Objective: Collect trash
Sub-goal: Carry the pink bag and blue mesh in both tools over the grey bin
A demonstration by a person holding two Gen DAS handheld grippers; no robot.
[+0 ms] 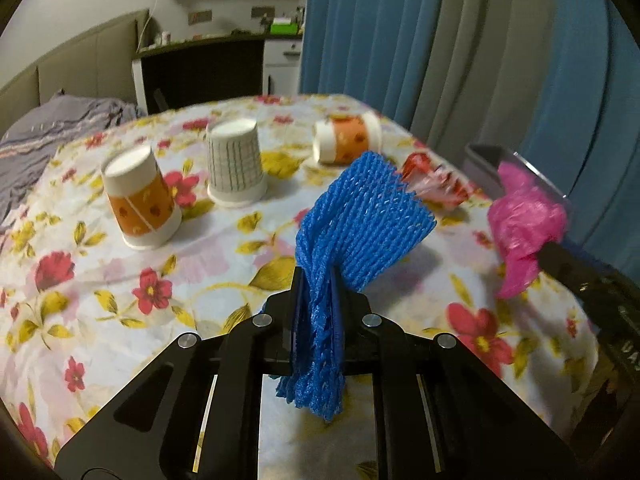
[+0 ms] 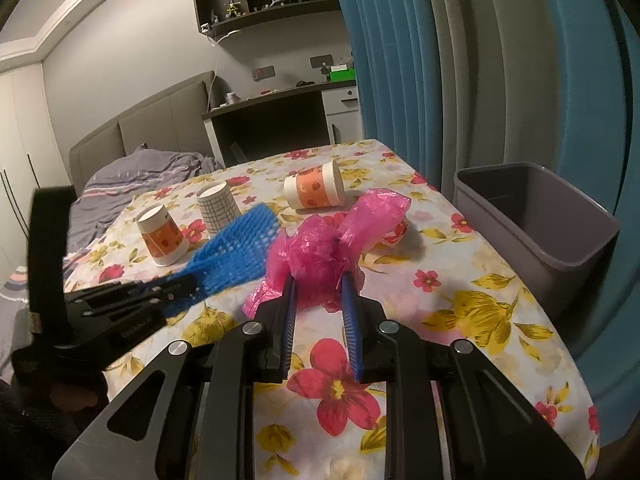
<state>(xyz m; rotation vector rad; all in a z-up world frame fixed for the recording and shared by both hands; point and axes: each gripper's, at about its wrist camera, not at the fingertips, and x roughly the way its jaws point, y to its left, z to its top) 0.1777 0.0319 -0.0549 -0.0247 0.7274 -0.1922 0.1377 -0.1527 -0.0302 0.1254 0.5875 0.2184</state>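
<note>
My left gripper [image 1: 320, 280] is shut on a blue foam net sleeve [image 1: 360, 220], which sticks up and to the right above the floral tablecloth [image 1: 120, 300]. In the right wrist view the same net [image 2: 236, 248] fans out from the left gripper [image 2: 176, 292]. My right gripper [image 2: 318, 284] is shut on a crumpled pink plastic bag [image 2: 320, 252], held just above the table. The pink bag [image 1: 520, 220] also shows at the right of the left wrist view. A grey bin [image 2: 560, 248] stands at the table's right edge.
Two paper cups stand upside down, one orange [image 2: 162, 236] and one with a grid pattern [image 2: 216, 208]. Another orange cup [image 2: 316, 190] lies on its side. A red and white wrapper [image 2: 394, 232] lies behind the pink bag. Blue curtains hang to the right, with a bed at the left.
</note>
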